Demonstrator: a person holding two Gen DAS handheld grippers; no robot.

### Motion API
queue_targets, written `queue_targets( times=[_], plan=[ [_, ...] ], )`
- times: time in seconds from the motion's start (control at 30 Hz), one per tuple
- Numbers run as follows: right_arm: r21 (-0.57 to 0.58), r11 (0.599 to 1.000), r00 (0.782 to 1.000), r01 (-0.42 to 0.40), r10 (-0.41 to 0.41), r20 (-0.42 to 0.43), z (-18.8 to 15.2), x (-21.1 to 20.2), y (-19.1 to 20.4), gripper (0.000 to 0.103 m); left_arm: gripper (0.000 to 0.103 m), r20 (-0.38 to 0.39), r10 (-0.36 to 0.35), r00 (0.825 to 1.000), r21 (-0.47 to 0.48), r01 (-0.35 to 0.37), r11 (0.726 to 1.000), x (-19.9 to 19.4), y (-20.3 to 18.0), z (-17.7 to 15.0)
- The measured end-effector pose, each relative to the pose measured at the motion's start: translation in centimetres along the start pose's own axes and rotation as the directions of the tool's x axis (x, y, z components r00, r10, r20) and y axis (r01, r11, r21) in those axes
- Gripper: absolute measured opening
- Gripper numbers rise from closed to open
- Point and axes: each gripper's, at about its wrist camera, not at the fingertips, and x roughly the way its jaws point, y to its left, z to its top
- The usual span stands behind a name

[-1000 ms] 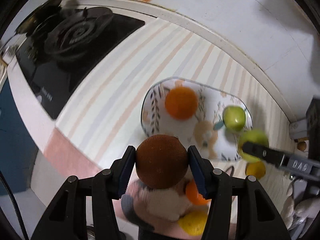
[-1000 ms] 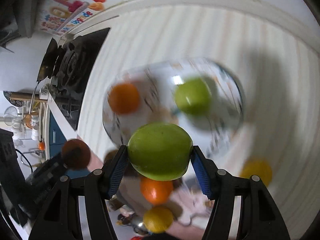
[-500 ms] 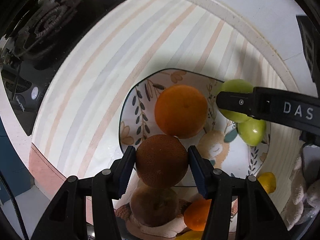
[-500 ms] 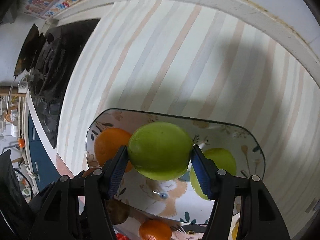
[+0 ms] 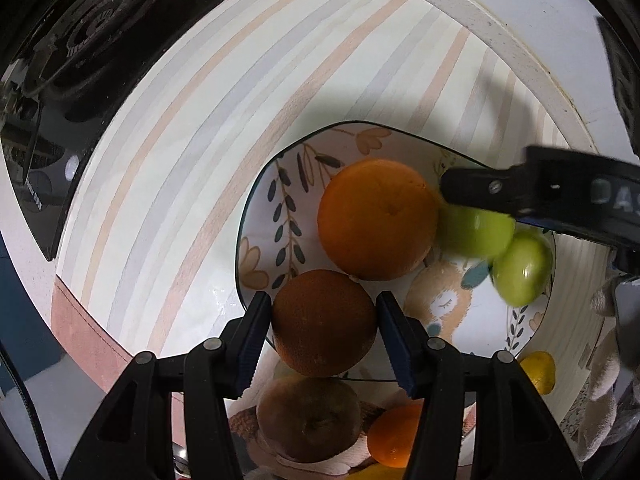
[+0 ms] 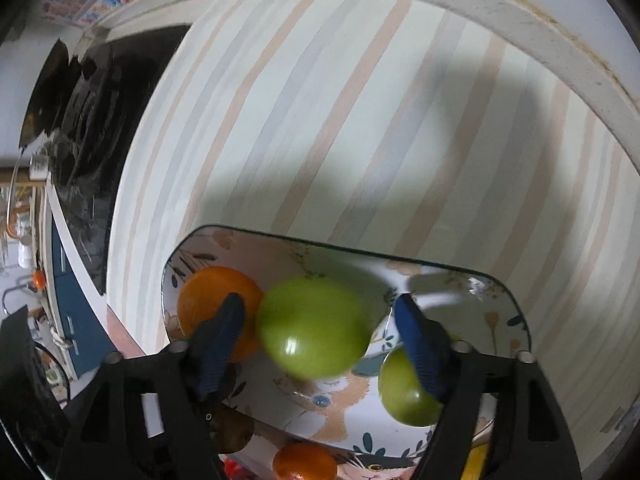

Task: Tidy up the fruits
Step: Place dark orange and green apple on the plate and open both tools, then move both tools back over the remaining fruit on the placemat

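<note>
The patterned plate (image 5: 260, 240) on the striped counter (image 5: 200, 120) already carries 1 orange (image 5: 376, 220) and 1 green fruit (image 5: 520, 276) near its right end; a second, blurred green fruit (image 6: 312, 328) sits between the spread jaws of the right gripper (image 6: 316, 344) with a gap on the right side, so it looks just let go over the plate; the left gripper (image 5: 324, 340) is clamped on a brown fruit (image 5: 324, 322) at the plate's near rim, not yet set down. Below the rim a second brown fruit (image 5: 308, 420), a small orange (image 5: 394, 436) and a yellow fruit (image 5: 538, 372) wait, so I judge the job about half done. Against 0.5 s ago, the right jaws, then tight on the green fruit, have parted; the left gripper's grasp is unchanged and it has edged closer to the plate.
</note>
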Motion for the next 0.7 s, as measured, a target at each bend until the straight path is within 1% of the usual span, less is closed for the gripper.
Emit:
queue_targets(
  times=[0.03, 0.07, 0.17, 0.2, 0.27, 0.33, 0.4, 0.5, 0.6, 0.7],
  plan=[
    [0.0, 1.0, 1.0, -0.031, 0.031, 0.001, -0.1, -0.4, -0.1, 0.083, 0.052, 0.003, -0.003, 1.0, -0.002, 0.003, 1.0, -0.2, 0.0, 0.1],
    [0.0, 0.999, 0.999, -0.034, 0.034, 0.013, -0.3, -1.0, -0.3, 0.083, 0.053, 0.012, -0.002, 1.0, 0.001, 0.002, 1.0, -0.5, 0.0, 0.2],
    [-0.008, 1.0, 0.998, -0.001, 0.001, 0.059, -1.2, -2.8, -0.8, 0.092, 0.058, 0.031, 0.015, 0.999, 0.008, -0.015, 1.0, -1.5, 0.2, 0.2],
    [-0.011, 1.0, 0.997, 0.014, -0.013, 0.073, -1.6, -3.3, -0.9, 0.092, 0.06, 0.038, 0.018, 0.999, 0.009, -0.019, 1.0, -1.8, 0.2, 0.2],
    [-0.018, 0.999, 0.994, 0.046, -0.044, 0.099, -2.7, -4.4, -1.3, 0.092, 0.079, 0.057, 0.038, 0.998, 0.015, -0.039, 0.999, -2.6, 0.3, 0.0],
    [-0.029, 0.996, 0.989, 0.085, -0.081, 0.122, -4.0, -5.4, -1.6, 0.092, 0.087, 0.079, 0.058, 0.995, 0.017, -0.059, 0.998, -3.5, 0.6, -0.1],
    [-0.04, 0.993, 0.984, 0.111, -0.105, 0.145, -5.4, -6.1, -1.8, 0.092, 0.087, 0.104, 0.087, 0.991, 0.016, -0.089, 0.996, -4.5, 0.8, -0.4],
    [-0.036, 0.987, 0.973, 0.155, -0.146, 0.177, -8.2, -6.8, -2.5, 0.093, 0.087, 0.131, 0.105, 0.986, 0.019, -0.109, 0.994, -5.7, 1.0, -1.1],
    [-0.035, 0.985, 0.968, 0.169, -0.159, 0.193, -11.1, -7.2, -2.7, 0.094, 0.087, 0.149, 0.122, 0.981, 0.018, -0.126, 0.992, -6.6, 1.1, -2.2],
    [-0.044, 0.984, 0.964, 0.174, -0.161, 0.21, -13.7, -7.6, -2.4, 0.094, 0.087, 0.187, 0.148, 0.971, 0.026, -0.155, 0.988, -7.6, 0.5, -3.7]
  ],
)
